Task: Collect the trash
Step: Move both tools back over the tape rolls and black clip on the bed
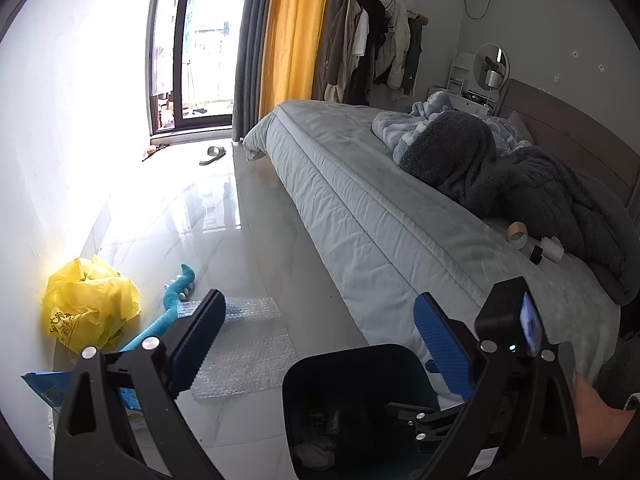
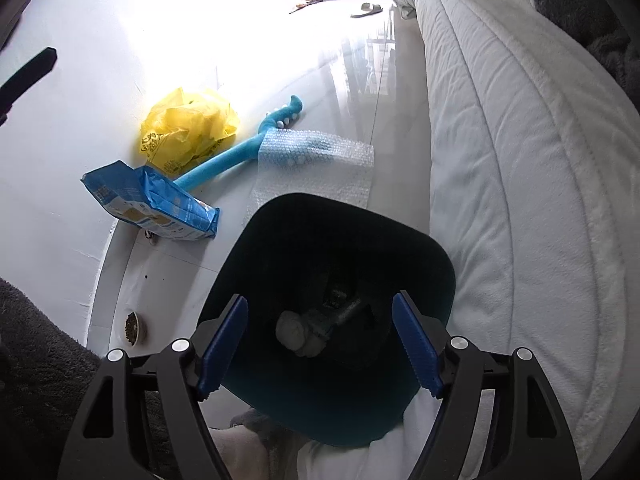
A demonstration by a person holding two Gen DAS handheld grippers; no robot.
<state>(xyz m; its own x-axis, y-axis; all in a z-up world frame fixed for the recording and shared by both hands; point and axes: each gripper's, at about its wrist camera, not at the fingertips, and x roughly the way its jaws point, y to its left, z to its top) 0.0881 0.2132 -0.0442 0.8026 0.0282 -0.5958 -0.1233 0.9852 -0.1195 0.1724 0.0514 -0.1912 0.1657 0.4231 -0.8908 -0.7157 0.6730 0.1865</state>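
The right claw [image 2: 320, 344] hangs released above the dark bin [image 2: 420, 256]; a white tissue wad [image 2: 296, 334] lies inside, below its fingers. The left claw [image 1: 320, 344] is released too. The yellow bag's [image 2: 188, 128] print is unreadable.

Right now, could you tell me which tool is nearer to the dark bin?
Right. The right tool hangs open directly over the dark bin; the left tool sits off to its side, aimed across the floor.

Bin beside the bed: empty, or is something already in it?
Not empty. The right wrist view looks down into the bin; a white wad and darker scraps lie at its bottom.
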